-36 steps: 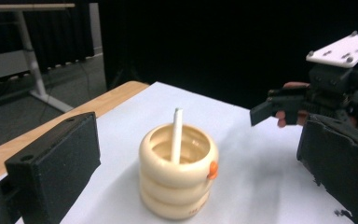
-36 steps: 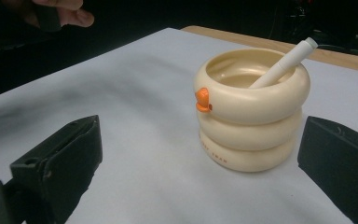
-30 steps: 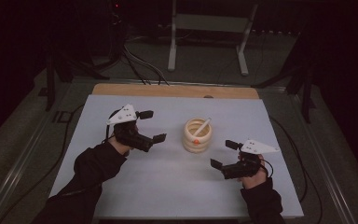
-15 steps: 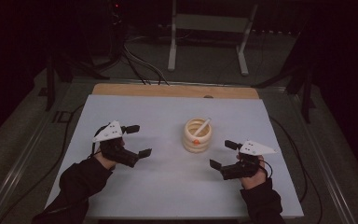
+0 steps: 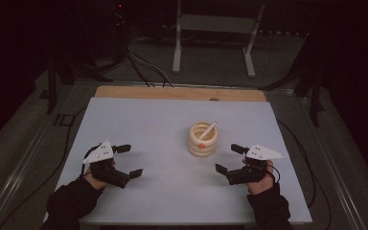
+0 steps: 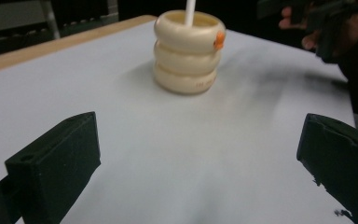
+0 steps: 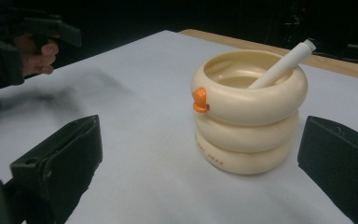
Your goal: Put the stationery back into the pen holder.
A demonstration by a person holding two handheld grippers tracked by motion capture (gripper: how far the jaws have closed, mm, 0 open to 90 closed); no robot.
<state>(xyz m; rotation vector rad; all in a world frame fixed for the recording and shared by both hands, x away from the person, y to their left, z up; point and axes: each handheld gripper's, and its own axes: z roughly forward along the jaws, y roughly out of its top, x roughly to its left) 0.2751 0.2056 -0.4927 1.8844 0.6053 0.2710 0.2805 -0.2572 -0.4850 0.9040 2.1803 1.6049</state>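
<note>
Cream ringed cup (image 5: 203,139) stands on the white tabletop (image 5: 172,196), a white stick (image 5: 208,129) leaning inside it and a small orange knob (image 7: 200,100) on its top ring. I hold my left tool (image 5: 127,161) well to the left of the cup, low over the tabletop, its jaws spread wide and holding nothing. My right tool (image 5: 229,158) sits just to the right of the cup, nearer to it than the left one, jaws likewise wide apart and holding nothing, pointed at the cup. A wooden strip (image 5: 179,93) edges the tabletop beyond the cup.
</note>
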